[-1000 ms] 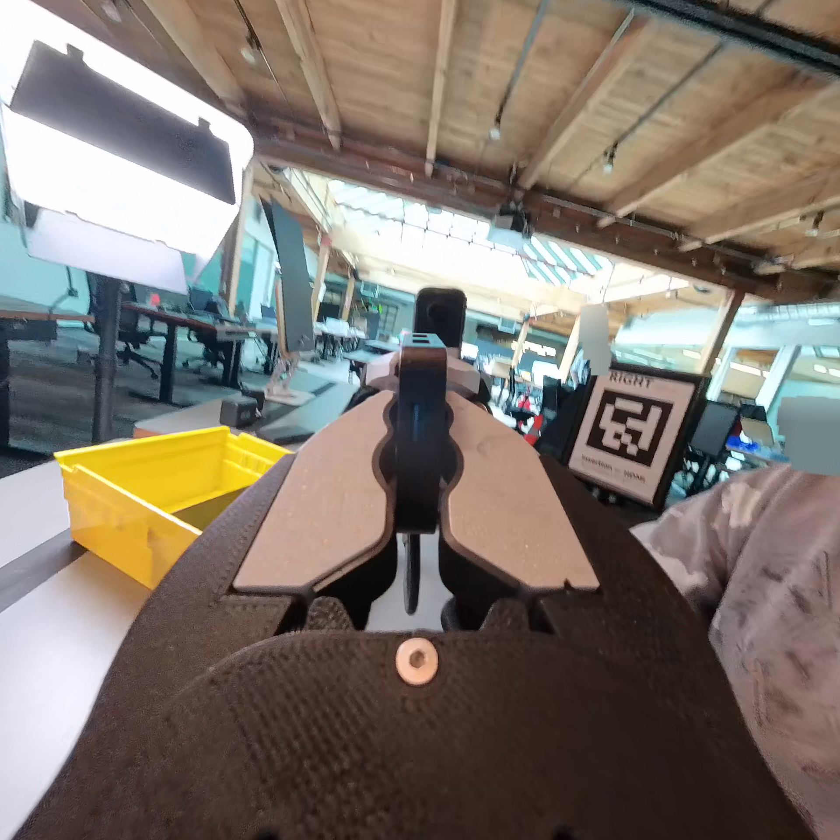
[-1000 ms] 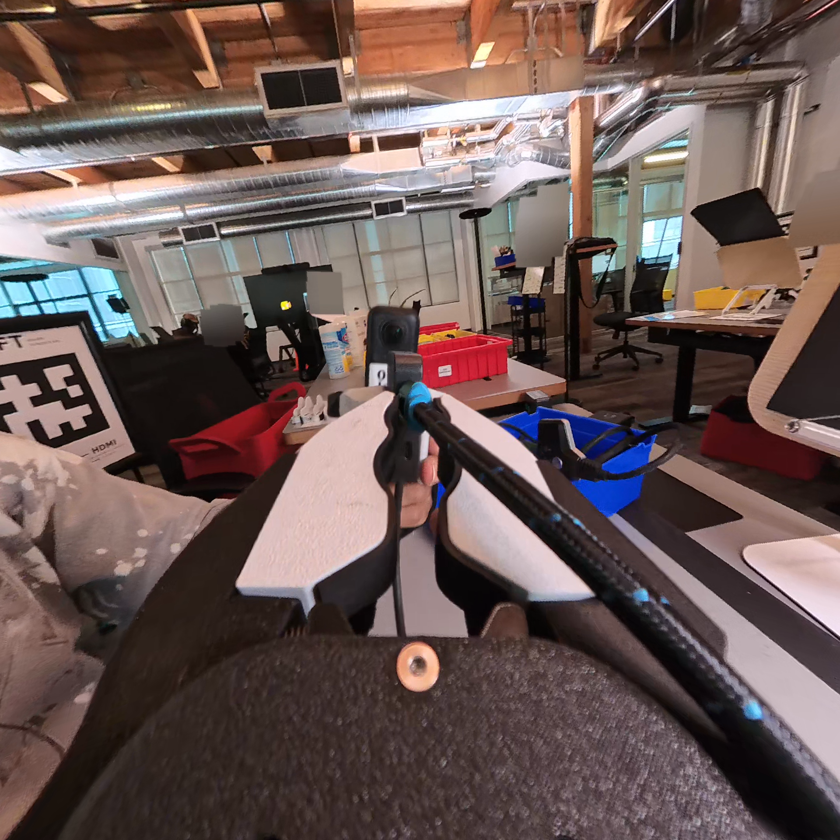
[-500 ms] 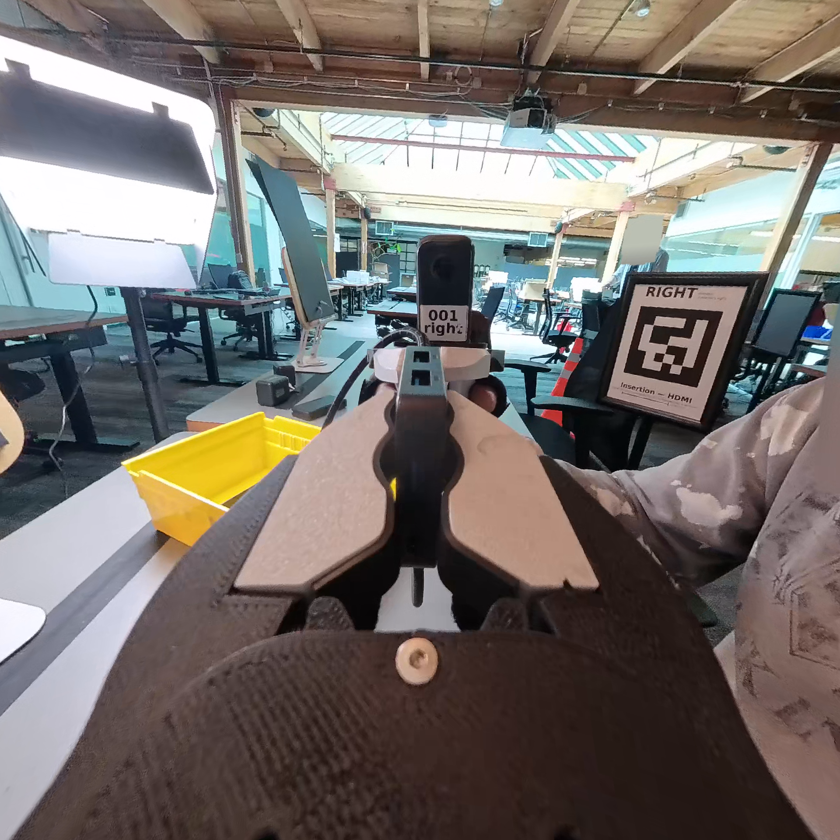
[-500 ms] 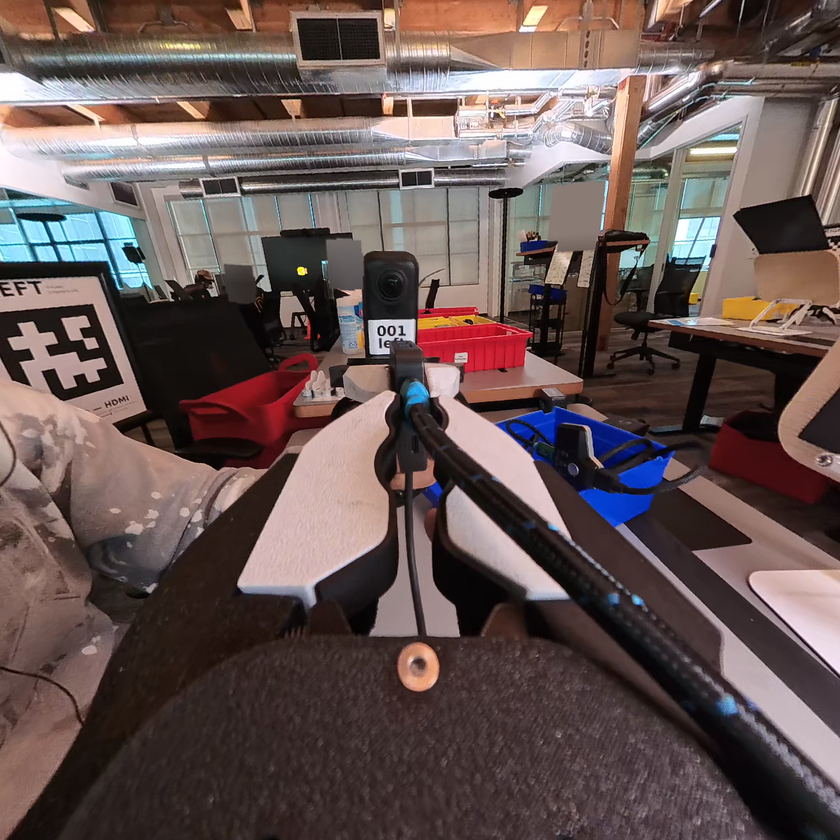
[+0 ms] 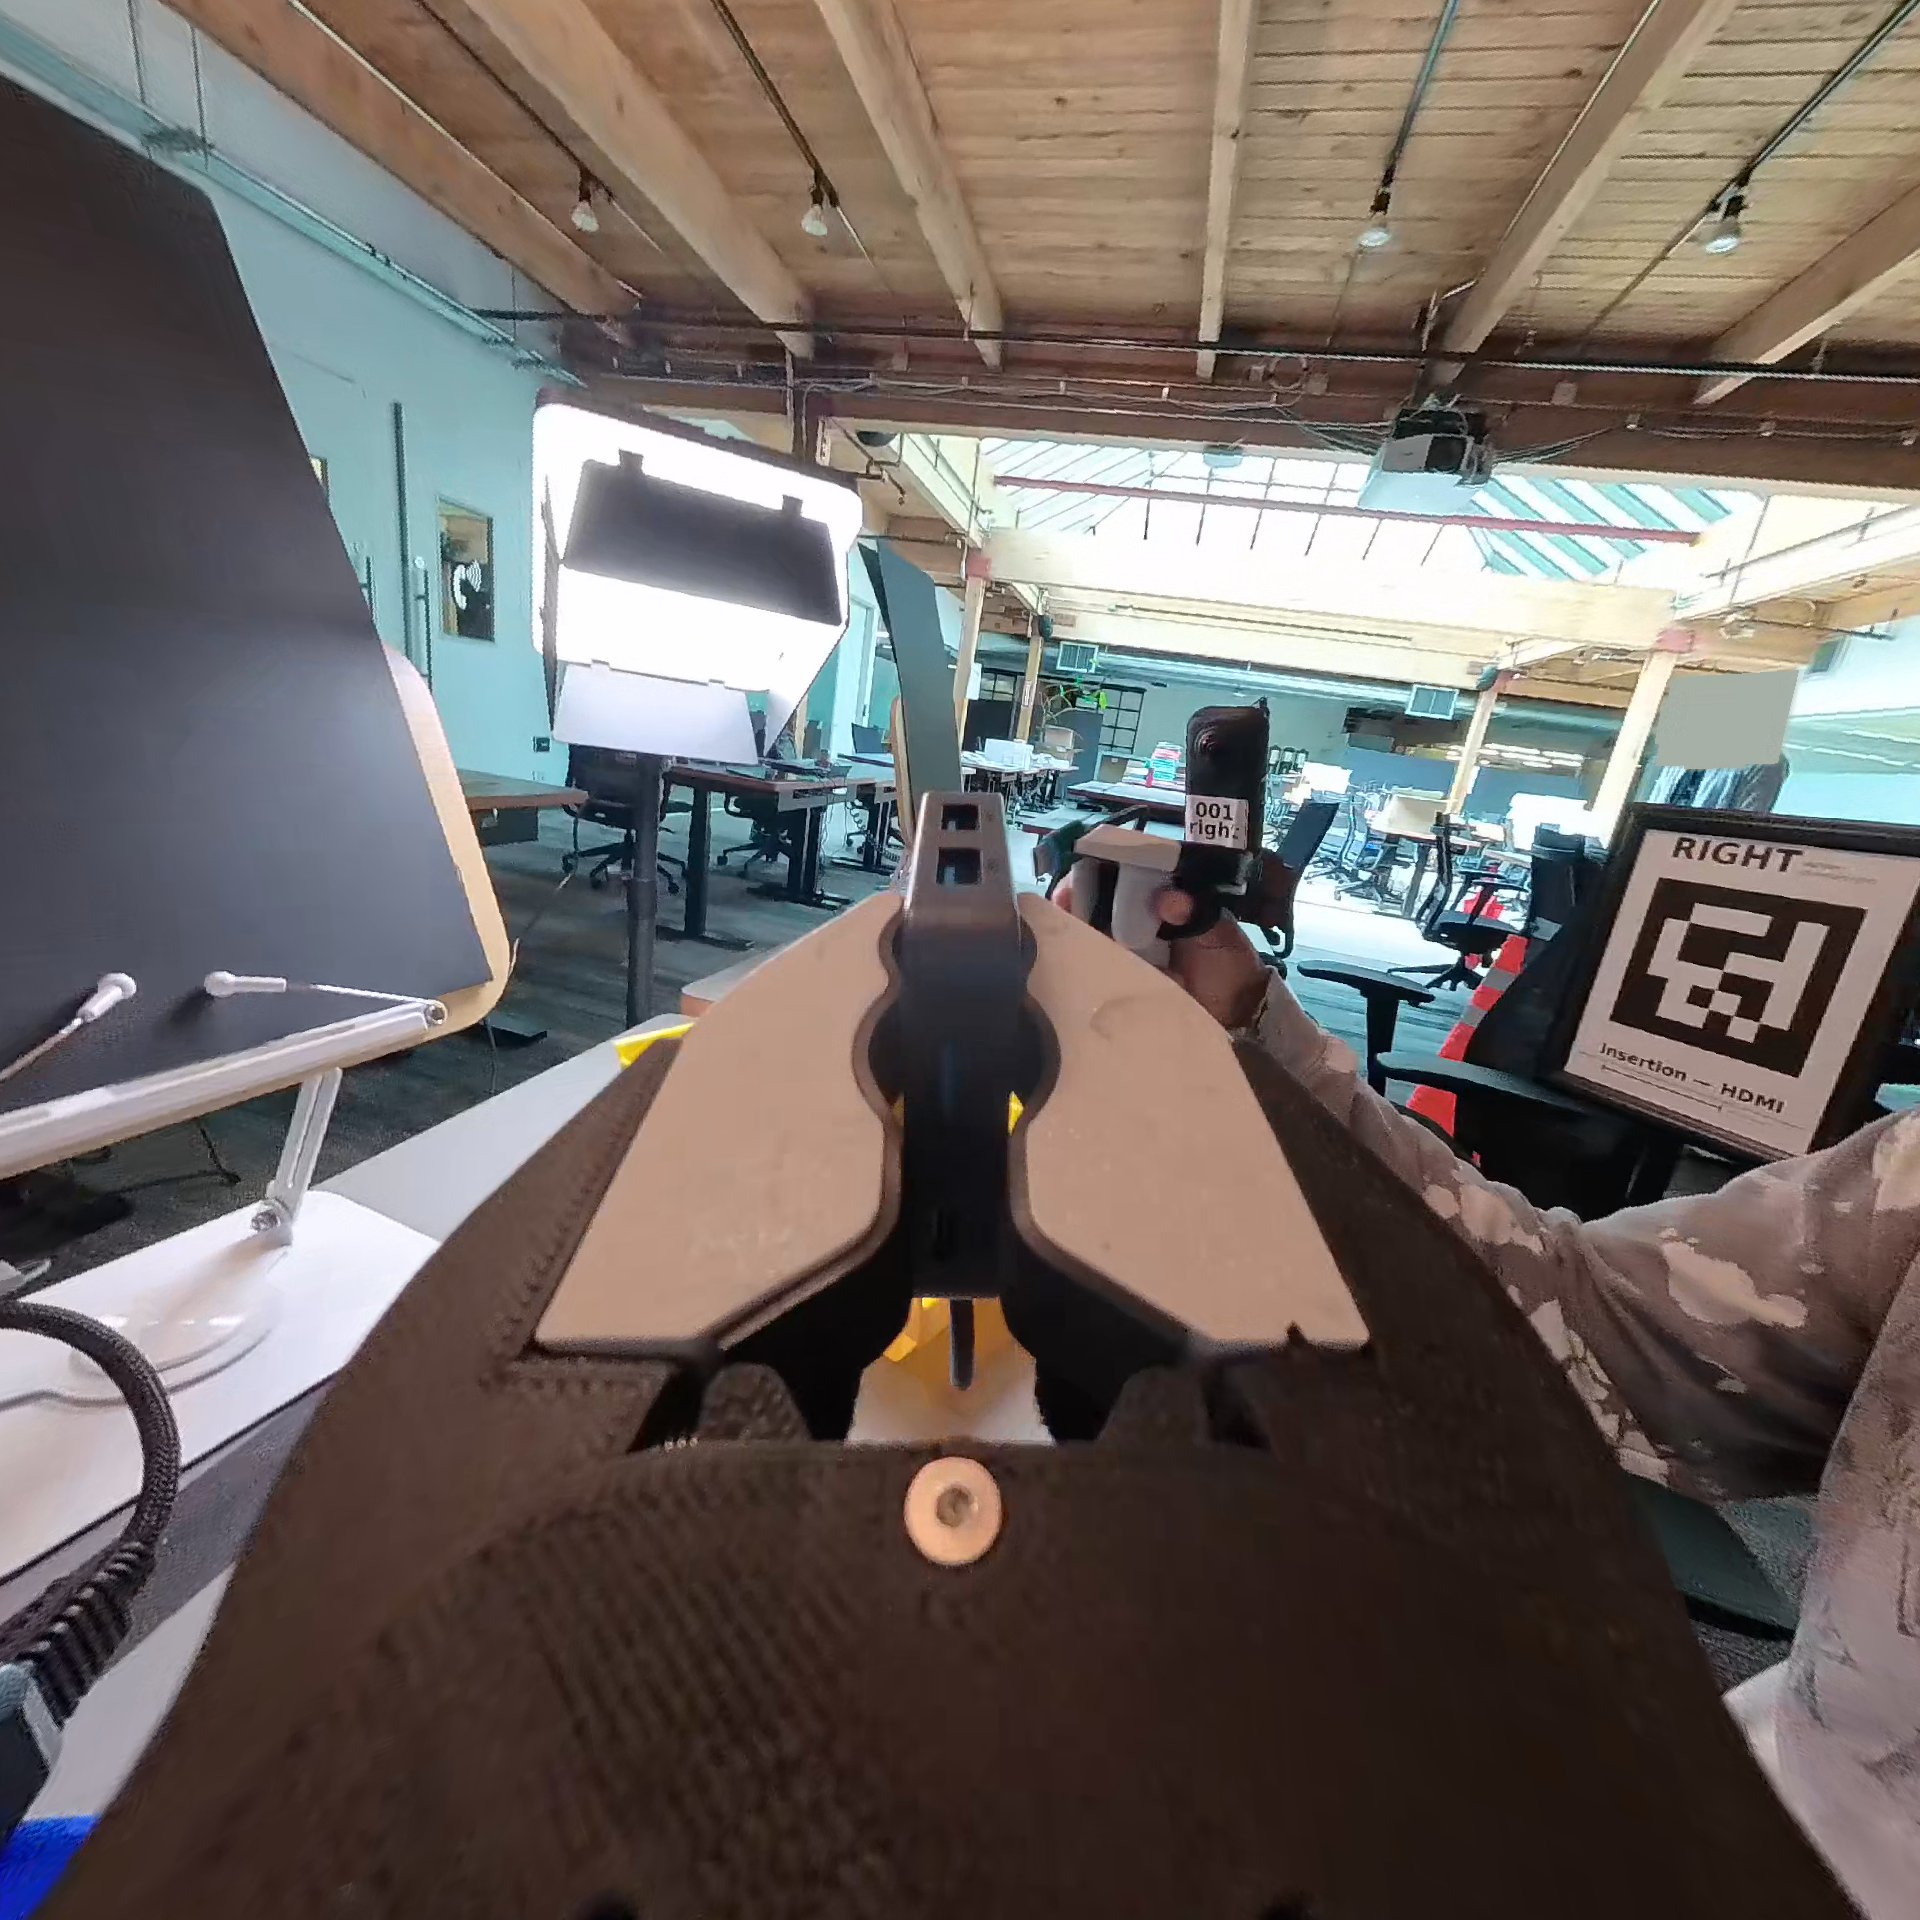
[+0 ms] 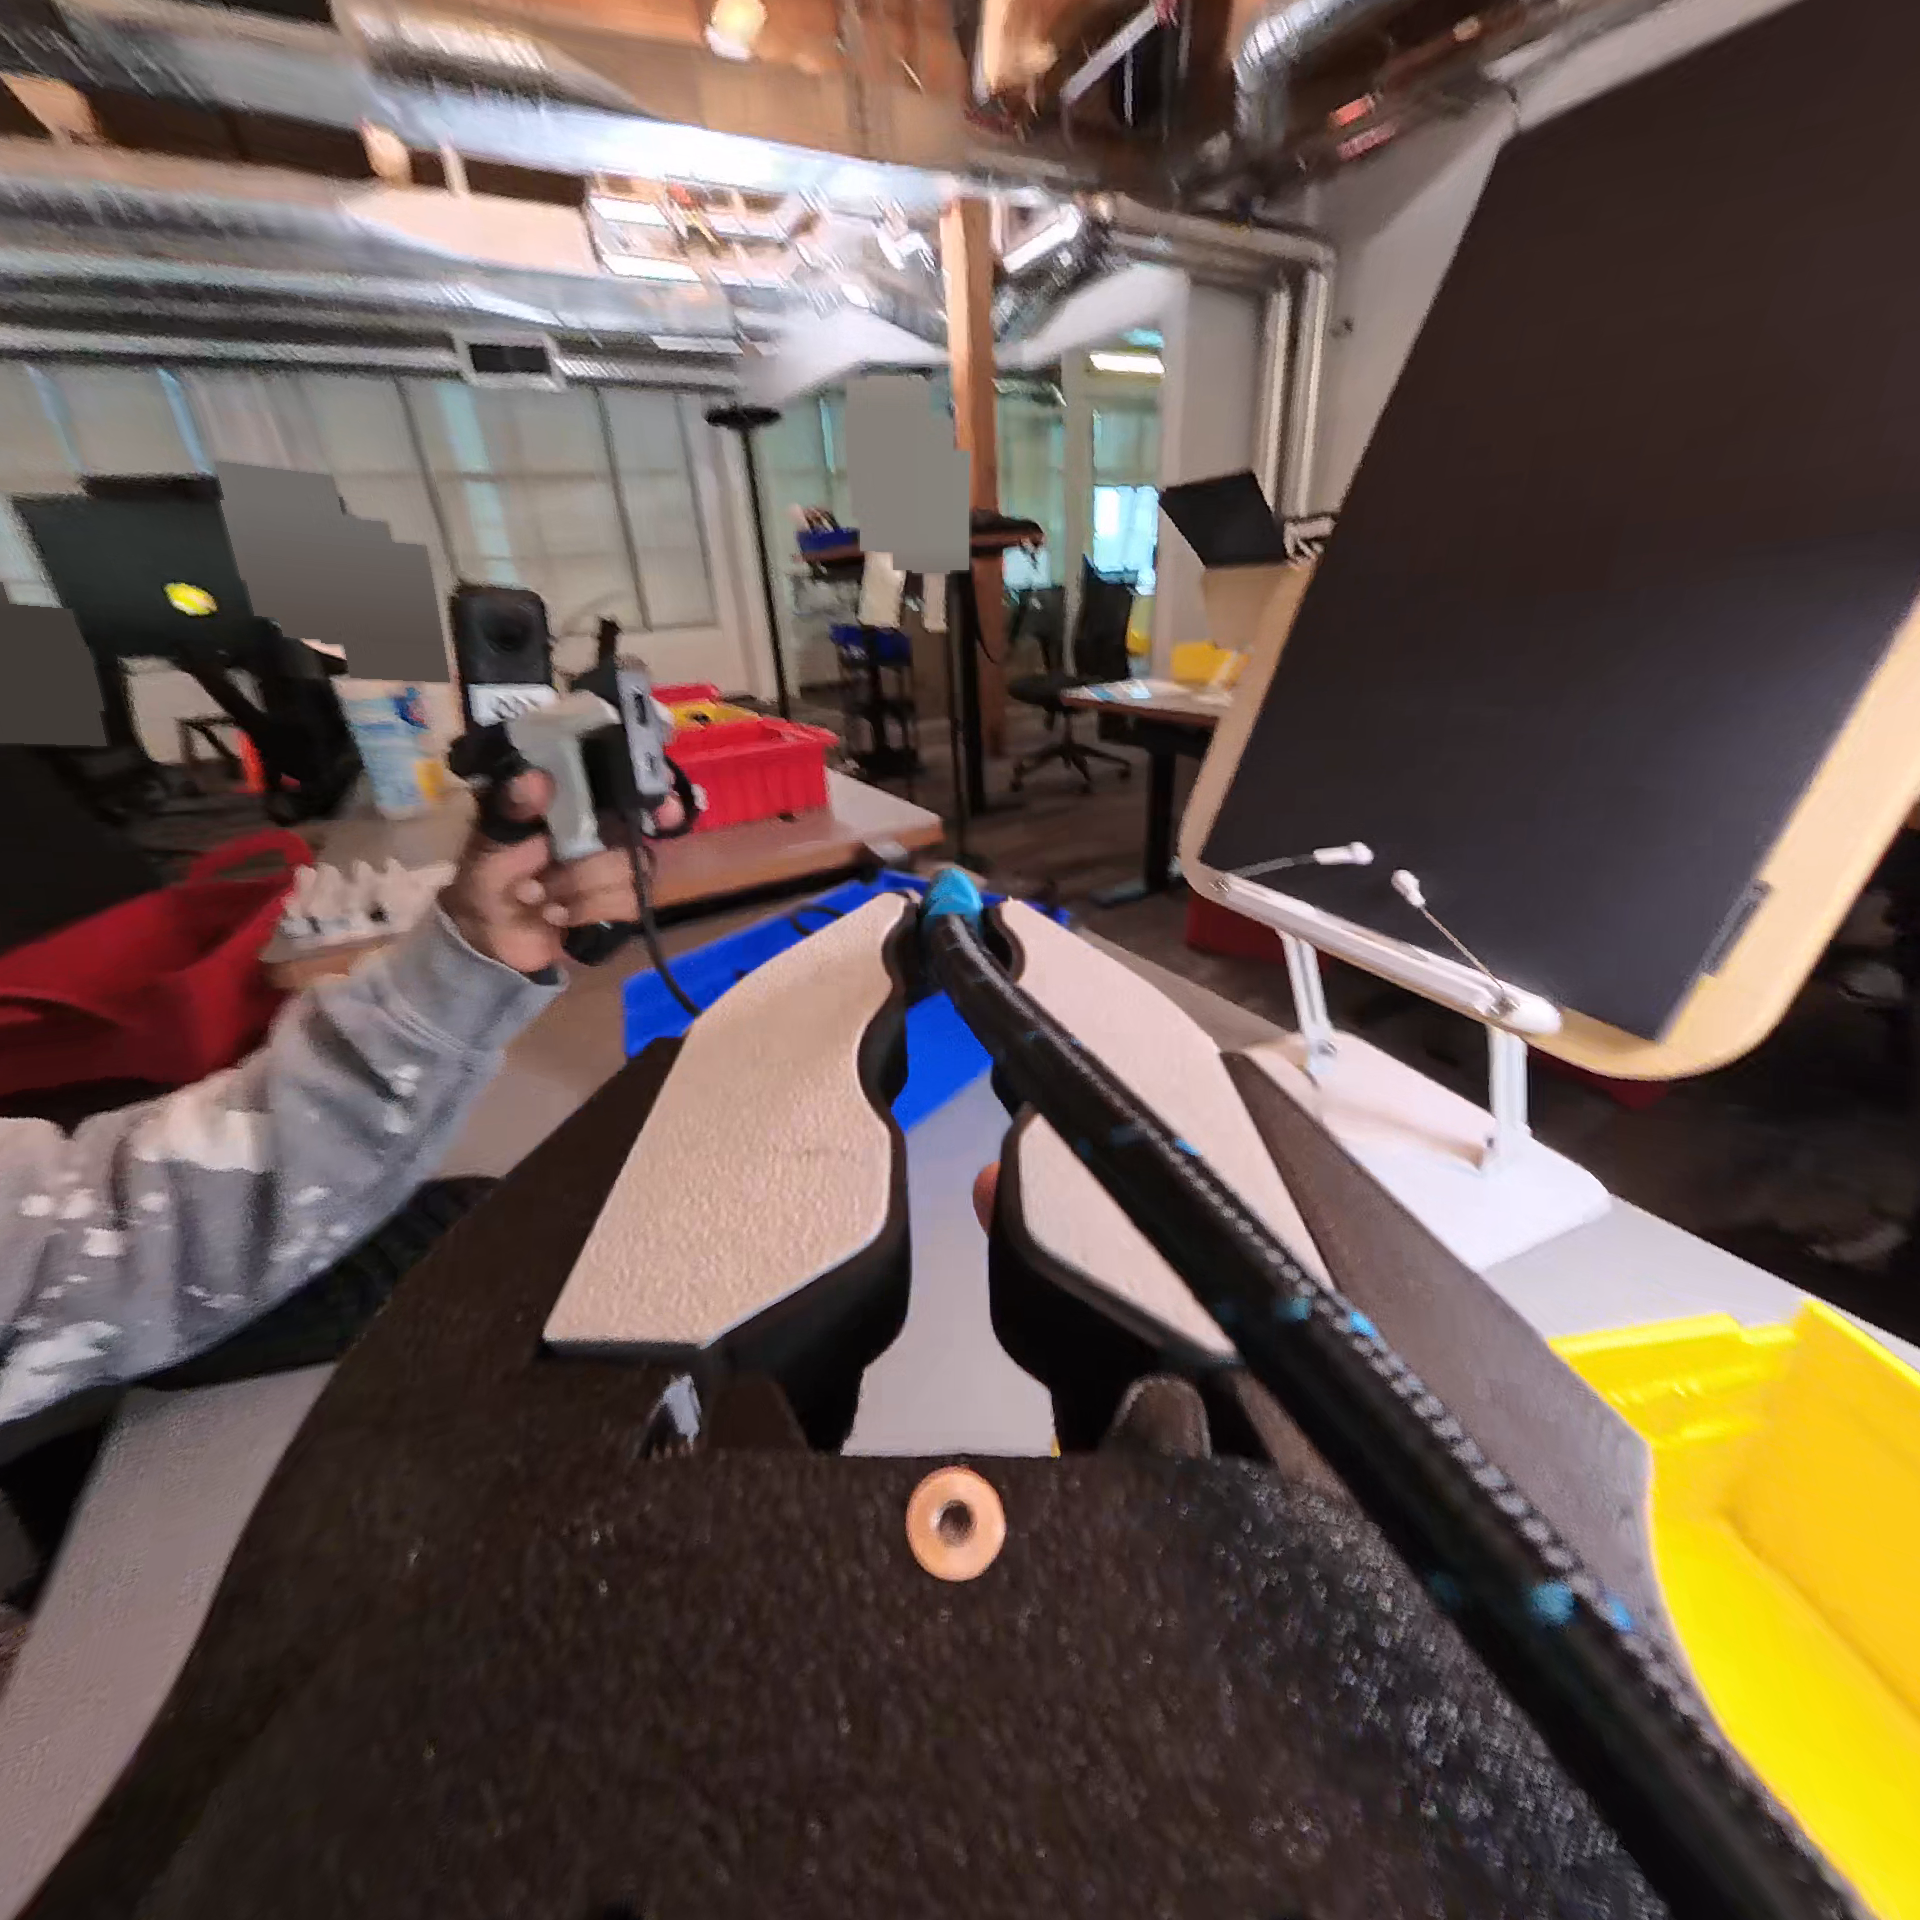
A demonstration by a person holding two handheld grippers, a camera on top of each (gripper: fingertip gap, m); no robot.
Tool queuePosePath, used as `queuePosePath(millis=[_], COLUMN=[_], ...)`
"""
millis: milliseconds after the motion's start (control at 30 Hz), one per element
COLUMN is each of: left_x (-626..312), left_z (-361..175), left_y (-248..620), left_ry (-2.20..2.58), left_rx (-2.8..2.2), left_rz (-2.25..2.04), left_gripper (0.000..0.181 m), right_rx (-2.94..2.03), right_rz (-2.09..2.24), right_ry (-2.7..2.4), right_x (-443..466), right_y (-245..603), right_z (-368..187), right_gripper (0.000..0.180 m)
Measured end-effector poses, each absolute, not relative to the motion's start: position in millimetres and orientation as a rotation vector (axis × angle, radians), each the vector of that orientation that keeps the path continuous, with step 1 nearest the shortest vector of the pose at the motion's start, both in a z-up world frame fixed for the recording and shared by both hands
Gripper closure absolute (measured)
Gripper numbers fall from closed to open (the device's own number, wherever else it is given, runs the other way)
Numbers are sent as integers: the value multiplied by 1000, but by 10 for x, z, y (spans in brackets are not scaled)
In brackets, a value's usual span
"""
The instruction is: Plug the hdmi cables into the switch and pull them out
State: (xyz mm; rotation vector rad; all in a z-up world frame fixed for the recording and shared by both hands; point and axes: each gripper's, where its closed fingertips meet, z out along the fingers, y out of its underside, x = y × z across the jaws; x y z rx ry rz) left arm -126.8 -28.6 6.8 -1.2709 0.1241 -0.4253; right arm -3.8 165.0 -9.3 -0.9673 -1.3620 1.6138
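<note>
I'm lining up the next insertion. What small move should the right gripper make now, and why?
Probably swing the right gripper left toward the switch. It is shut on the HDMI cable just behind its blue collar, yet it points past the left gripper, which clamps the switch off to its left, so plug and port do not face each other.

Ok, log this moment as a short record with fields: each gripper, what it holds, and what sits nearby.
left gripper: shut on the black switch, held upright between the fingers
right gripper: shut on the cable at its blue-collared plug end; the braided black cable trails back over the gripper
cable and switch: apart, not plugged in
yellow bin: on the table, at the right in the right wrist view
blue bin: beyond the right gripper
tilted dark panel: on a white stand
</note>
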Motion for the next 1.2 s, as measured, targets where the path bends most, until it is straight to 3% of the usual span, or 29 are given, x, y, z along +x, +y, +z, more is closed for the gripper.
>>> queuePosePath(millis=[267, 533, 700, 933, 1100, 1200], left_x=[-1373, -1447, -1418, -1324, -1268, -1208], left_z=[23, 0, -54, -55, -65, -82], left_y=[-303, -337, -290, -287, -269, -242], left_ry=[102, 106, 124, 161, 177, 198], left_rx=[-1289, -1319, -1363, -1405, -1428, -1444], left_rz=[-389, -347, -322, -284, -282, -289], left_gripper=[166, 166, 166, 166, 166, 166], right_rx=[-1144, -1565, -1631, -1618, -1579, -1458], right_rz=[1217, 488, 330, 126, 74, 286], right_ry=[-1611, -2097, -2419, -2555, -2437, -2289], right_x=[-579, -433, -76, 304, 452, 275], right_y=[1948, 2402, 2196, 2248, 2373, 2213], right_z=[-579, -2126, -2582, -2501, -2060, -1645], right_gripper=[169, 169, 169, 158, 150, 149])
